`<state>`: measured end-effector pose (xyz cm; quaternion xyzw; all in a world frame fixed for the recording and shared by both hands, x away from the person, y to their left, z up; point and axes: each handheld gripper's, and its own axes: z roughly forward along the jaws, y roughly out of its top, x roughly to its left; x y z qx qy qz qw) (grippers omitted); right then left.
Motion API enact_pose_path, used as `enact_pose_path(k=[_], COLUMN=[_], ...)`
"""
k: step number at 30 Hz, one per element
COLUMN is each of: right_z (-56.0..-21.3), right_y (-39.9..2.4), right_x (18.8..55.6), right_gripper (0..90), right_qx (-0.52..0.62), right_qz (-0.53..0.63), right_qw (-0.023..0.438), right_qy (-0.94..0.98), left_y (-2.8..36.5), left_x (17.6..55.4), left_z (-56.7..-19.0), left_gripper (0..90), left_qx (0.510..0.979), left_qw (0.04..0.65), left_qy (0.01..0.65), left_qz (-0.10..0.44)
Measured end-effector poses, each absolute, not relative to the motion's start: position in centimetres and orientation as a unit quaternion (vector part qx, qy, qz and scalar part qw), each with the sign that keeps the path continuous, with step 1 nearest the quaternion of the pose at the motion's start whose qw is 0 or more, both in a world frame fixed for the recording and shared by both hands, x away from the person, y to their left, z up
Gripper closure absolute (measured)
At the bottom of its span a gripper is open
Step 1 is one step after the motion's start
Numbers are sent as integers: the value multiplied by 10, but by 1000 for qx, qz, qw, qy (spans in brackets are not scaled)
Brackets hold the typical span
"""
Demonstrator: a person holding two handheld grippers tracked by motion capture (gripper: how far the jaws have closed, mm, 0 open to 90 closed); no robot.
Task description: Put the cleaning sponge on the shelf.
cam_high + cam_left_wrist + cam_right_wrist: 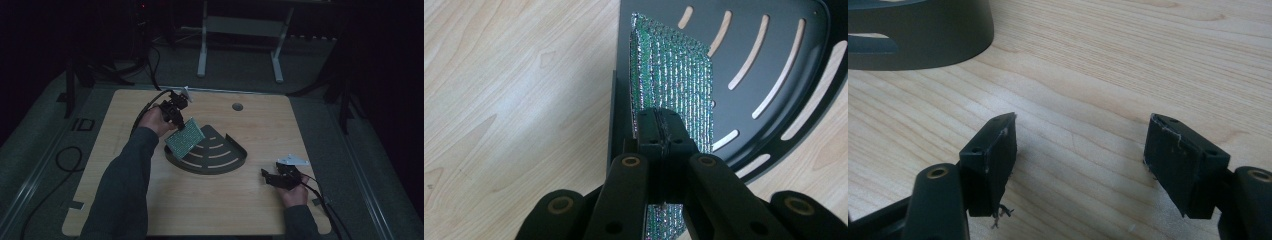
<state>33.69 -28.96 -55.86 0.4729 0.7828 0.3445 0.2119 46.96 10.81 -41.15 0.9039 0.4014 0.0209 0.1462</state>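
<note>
A glittery green scouring pad (184, 137) hangs tilted over the left part of a dark fan-shaped slotted tray (235, 161) in the middle of the table. My left gripper (177, 120) is shut on the pad's upper edge. In the left gripper view the pad (679, 80) stands edge-on between the closed jaws of the left gripper (659, 125), above the tray (774, 65). My right gripper (266, 176) rests low near the table's right front, open and holding nothing. The right gripper view has the right gripper (1080, 145) over bare wood with its pads wide apart, the tray wall (923, 45) at upper left.
The wooden table (150, 210) has a round hole (237, 106) near its far edge. Cables trail from both grippers, one off the left side (65, 160). White frame legs (202, 50) stand on the floor beyond the table.
</note>
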Motion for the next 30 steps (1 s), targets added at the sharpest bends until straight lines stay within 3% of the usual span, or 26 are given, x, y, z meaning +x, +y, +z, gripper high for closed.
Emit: enact_pose_path(k=[30], right_z=[-559], right_y=[-290], right_x=[337], right_gripper=[284], right_qx=[472], right_qz=[345], right_qw=[211], right_qy=[783], left_y=[91], left_x=[476], left_z=[-444], left_gripper=[898], left_qx=[911], left_qw=[110], left_qy=[397], left_qz=[24])
